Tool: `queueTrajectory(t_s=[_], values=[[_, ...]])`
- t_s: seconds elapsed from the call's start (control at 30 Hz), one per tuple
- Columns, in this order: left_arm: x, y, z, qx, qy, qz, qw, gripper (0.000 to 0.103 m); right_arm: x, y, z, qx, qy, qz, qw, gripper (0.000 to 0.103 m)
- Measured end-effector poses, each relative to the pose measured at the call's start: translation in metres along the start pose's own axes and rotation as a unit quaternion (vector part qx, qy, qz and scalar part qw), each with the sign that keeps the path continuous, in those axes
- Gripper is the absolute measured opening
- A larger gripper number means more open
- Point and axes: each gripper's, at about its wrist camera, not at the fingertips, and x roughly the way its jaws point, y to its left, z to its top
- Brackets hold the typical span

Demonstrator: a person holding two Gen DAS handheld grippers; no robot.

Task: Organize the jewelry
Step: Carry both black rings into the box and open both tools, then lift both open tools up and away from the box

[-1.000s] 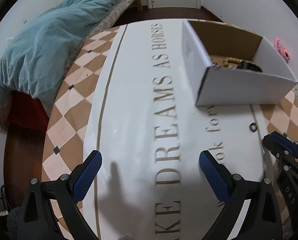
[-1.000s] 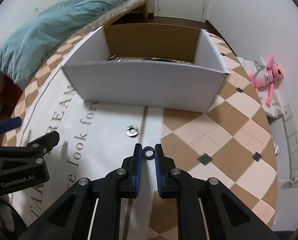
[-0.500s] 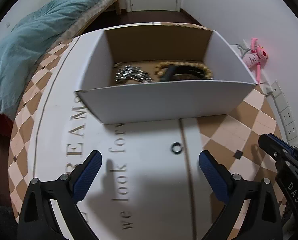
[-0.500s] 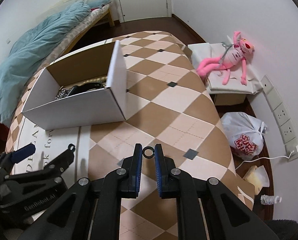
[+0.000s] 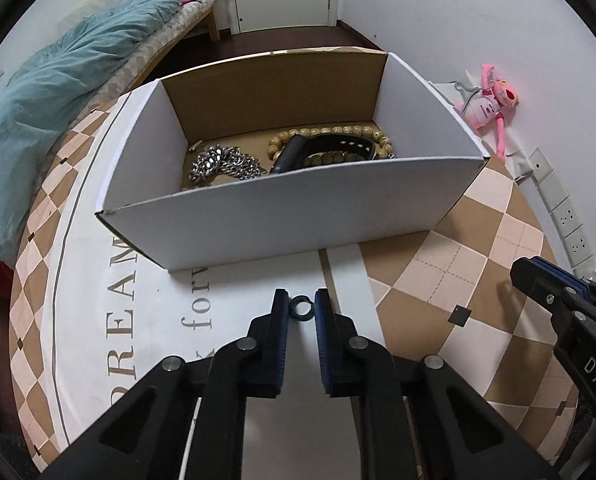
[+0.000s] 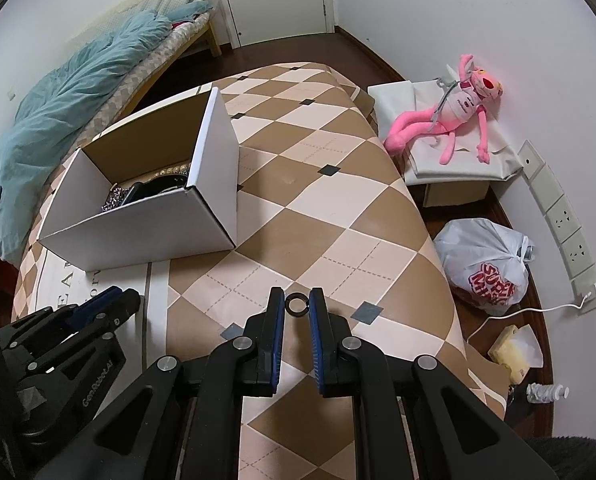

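Note:
A white cardboard box (image 5: 298,216) stands on the table and holds a silver chain (image 5: 225,166), a bead bracelet (image 5: 338,136) and a black band (image 5: 326,148). My left gripper (image 5: 302,308) is shut on a small dark ring (image 5: 302,309) at table level, just in front of the box. My right gripper (image 6: 296,305) is shut on another dark ring (image 6: 296,305), held above the checkered cloth to the right of the box (image 6: 137,224). Each gripper shows at the edge of the other's view.
The table has a checkered cloth (image 6: 318,216) with a white lettered panel (image 5: 137,320). A bed with a teal blanket (image 5: 57,92) lies at the left. A pink plush toy (image 6: 450,116), a plastic bag (image 6: 486,268) and wall sockets (image 6: 566,224) are at the right.
My left gripper moved toward the box front and closed on the ring lying there. My right gripper, still holding its ring, lifted and swung to the right, away from the box.

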Motion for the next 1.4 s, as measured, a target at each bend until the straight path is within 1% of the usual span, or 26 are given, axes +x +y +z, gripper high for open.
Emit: queueTrajectory(t_s=[0.2,0.33,0.43,0.5,0.57,0.63,0.67,0.73,0.8,0.87,0.93,1.03,1.1,1.17,1.2,1.23,1.27,1.33,1.37,1.4], values=[[-0.013,-0.004,0.004,0.004,-0.018,-0.010,0.9998,0.010,-0.010,0.001,0.005,-0.002,-0.008,0.005,1.000,0.013],[-0.037,0.000,0.013,-0.002,-0.039,-0.024,0.9989,0.010,-0.027,0.007,0.013,-0.005,-0.021,0.020,1.000,0.013],[-0.061,0.009,0.030,-0.011,-0.056,-0.041,0.9975,0.010,-0.042,0.015,0.028,-0.011,-0.034,0.039,0.999,0.013],[-0.074,0.018,0.043,-0.023,-0.064,-0.052,0.9963,0.010,-0.049,0.024,0.045,-0.015,-0.039,0.060,0.997,0.013],[-0.082,0.030,0.058,-0.034,-0.073,-0.055,0.9953,0.010,-0.050,0.035,0.063,-0.023,-0.038,0.078,0.996,0.013],[-0.084,0.042,0.074,-0.041,-0.079,-0.050,0.9948,0.010,-0.045,0.047,0.082,-0.036,-0.034,0.090,0.995,0.013],[-0.081,0.051,0.085,-0.045,-0.075,-0.047,0.9950,0.010,-0.041,0.055,0.092,-0.049,-0.031,0.090,0.994,0.013],[-0.072,0.061,0.095,-0.050,-0.066,-0.041,0.9957,0.010,-0.025,0.069,0.112,-0.068,-0.014,0.092,0.993,0.013],[-0.055,0.071,0.108,-0.052,-0.043,-0.036,0.9970,0.010,-0.008,0.077,0.125,-0.078,0.009,0.090,0.993,0.013],[-0.038,0.079,0.116,-0.057,-0.018,-0.039,0.9974,0.010,0.013,0.086,0.137,-0.091,0.037,0.084,0.992,0.013],[-0.026,0.083,0.122,-0.057,0.004,-0.044,0.9974,0.011,0.029,0.092,0.145,-0.101,0.060,0.075,0.990,0.013],[-0.015,0.084,0.130,-0.051,0.028,-0.033,0.9978,0.012,0.046,0.095,0.151,-0.105,0.089,0.065,0.988,0.014],[-0.013,0.086,0.134,-0.055,0.034,-0.037,0.9972,0.012,0.054,0.096,0.154,-0.103,0.108,0.065,0.987,0.014],[-0.013,0.089,0.137,-0.058,0.034,-0.034,0.9971,0.014,0.054,0.097,0.157,-0.106,0.106,0.060,0.987,0.015],[-0.014,0.090,0.138,-0.059,0.034,-0.031,0.9972,0.018,0.053,0.097,0.158,-0.106,0.104,0.059,0.987,0.019],[-0.015,0.091,0.139,-0.059,0.032,-0.028,0.9974,0.026,0.052,0.097,0.159,-0.104,0.102,0.061,0.987,0.023],[-0.016,0.093,0.141,-0.060,0.030,-0.024,0.9975,0.032,0.049,0.096,0.161,-0.102,0.098,0.061,0.988,0.025],[-0.021,0.096,0.142,-0.064,0.021,-0.014,0.9977,0.063,0.042,0.094,0.162,-0.102,0.091,0.058,0.989,0.026],[-0.024,0.098,0.143,-0.066,0.016,-0.007,0.9977,0.069,0.040,0.094,0.163,-0.102,0.088,0.056,0.989,0.026],[-0.025,0.100,0.143,-0.067,0.013,-0.001,0.9977,0.071,0.037,0.093,0.164,-0.103,0.084,0.052,0.990,0.026]])
